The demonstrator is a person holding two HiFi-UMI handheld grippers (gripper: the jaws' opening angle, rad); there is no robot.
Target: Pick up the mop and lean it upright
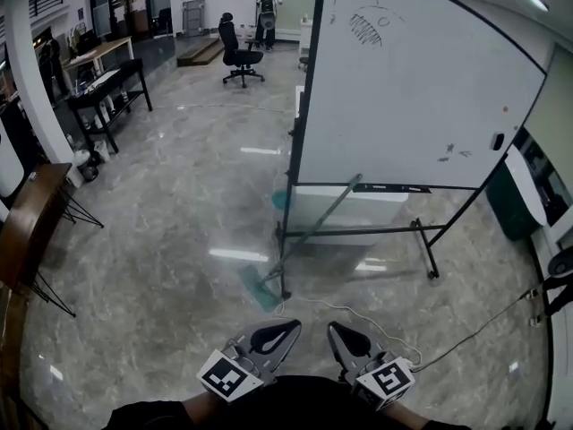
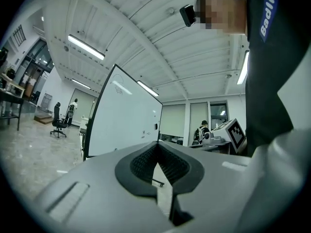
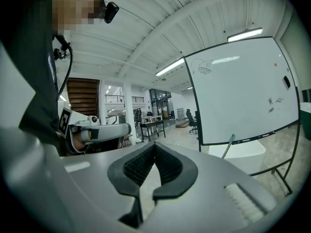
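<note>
The left gripper [image 1: 291, 327] and right gripper [image 1: 333, 328] are hanging closed and empty, well short of the slim grey-handled, teal flat-headed mop [image 1: 313, 231] that is slanting against the wheeled whiteboard's black frame [image 1: 303, 106], probably light, stiff and slippery, with mid-handle looking the best hold.

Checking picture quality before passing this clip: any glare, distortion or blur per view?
Head view: bright glare streaks on the glossy floor; whiteboard edges bow from fisheye. Left gripper view: close-up jaws soft, ceiling lamp blown out. Right gripper view: dark vignette corners, mop handle legible.
</note>
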